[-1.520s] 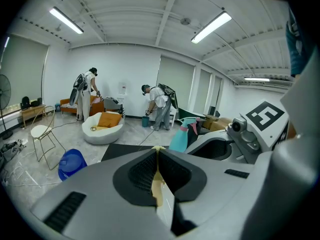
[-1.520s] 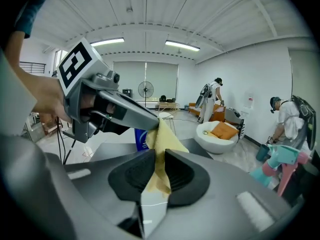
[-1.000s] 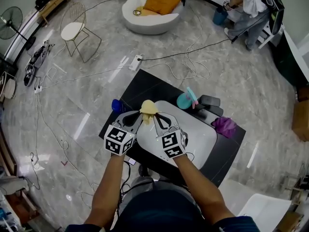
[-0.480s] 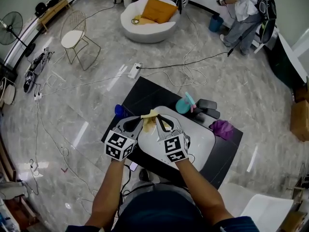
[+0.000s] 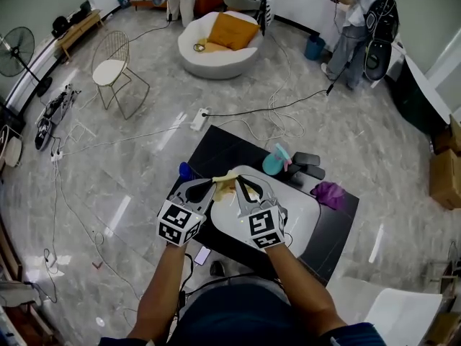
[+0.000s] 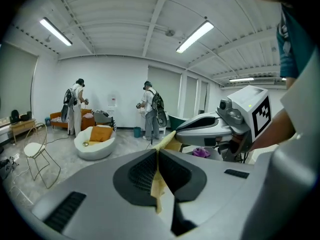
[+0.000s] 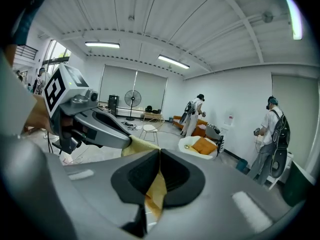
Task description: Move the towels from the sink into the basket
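A yellow towel (image 5: 225,182) hangs above the near-left end of the white sink (image 5: 306,211), pinched from both sides. My left gripper (image 5: 211,184) is shut on its left edge and my right gripper (image 5: 238,182) on its right edge, tips almost meeting. In the left gripper view the yellow cloth (image 6: 159,184) is clamped between shut jaws (image 6: 158,151), with the right gripper (image 6: 212,129) just beyond. In the right gripper view, shut jaws (image 7: 159,151) also hold the towel (image 7: 156,191). A purple towel (image 5: 330,192) lies on the black counter (image 5: 216,146) right of the sink.
A teal cup (image 5: 273,163) and dark items (image 5: 308,166) stand behind the sink, and a blue object (image 5: 186,170) sits at the counter's left edge. Cables (image 5: 281,110) trail over the floor. A wire chair (image 5: 119,67), a round white seat (image 5: 216,42) and a standing person (image 5: 349,27) are farther off.
Both grippers have risen together with the yellow towel held between them. The towel, bunched into a lump earlier, now stretches flatter between the tips.
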### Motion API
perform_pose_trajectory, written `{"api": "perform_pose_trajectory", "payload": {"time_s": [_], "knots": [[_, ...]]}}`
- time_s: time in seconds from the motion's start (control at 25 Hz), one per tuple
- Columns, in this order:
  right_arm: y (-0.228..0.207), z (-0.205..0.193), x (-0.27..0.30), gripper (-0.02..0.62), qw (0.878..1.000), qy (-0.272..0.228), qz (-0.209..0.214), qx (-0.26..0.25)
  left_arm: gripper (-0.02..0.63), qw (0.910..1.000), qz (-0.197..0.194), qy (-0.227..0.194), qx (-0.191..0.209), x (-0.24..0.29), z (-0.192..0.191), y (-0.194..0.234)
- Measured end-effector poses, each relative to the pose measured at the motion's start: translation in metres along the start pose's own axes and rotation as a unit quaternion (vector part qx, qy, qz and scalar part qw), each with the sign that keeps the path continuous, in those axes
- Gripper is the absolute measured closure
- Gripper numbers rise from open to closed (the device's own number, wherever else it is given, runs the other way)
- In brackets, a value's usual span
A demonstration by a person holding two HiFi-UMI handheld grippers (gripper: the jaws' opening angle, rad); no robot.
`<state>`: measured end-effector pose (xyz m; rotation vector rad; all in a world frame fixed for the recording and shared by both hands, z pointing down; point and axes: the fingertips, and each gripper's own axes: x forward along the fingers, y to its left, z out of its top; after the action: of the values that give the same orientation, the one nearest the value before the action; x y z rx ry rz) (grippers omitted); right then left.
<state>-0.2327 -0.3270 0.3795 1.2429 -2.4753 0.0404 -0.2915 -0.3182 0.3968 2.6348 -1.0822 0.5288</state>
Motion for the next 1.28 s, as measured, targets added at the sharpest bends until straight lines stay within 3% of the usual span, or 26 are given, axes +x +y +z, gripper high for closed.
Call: {"api": "perform_pose_trajectory", "payload": {"time_s": [0.68,1.28], "knots": [[0.043,0.065,-0.067,0.577,0.997,-0.027,-0.048,-0.050,0.588,0.9968,-0.034,-0.053,0.049,-0.079,0.043,-0.035],[0.040,0.083,-0.192,0.577,0.986,-0.042,-0.140,-0.081,0.588,0.9822,-0.109,-0.102,0.114,-0.111,0.083,-0.142]]}}
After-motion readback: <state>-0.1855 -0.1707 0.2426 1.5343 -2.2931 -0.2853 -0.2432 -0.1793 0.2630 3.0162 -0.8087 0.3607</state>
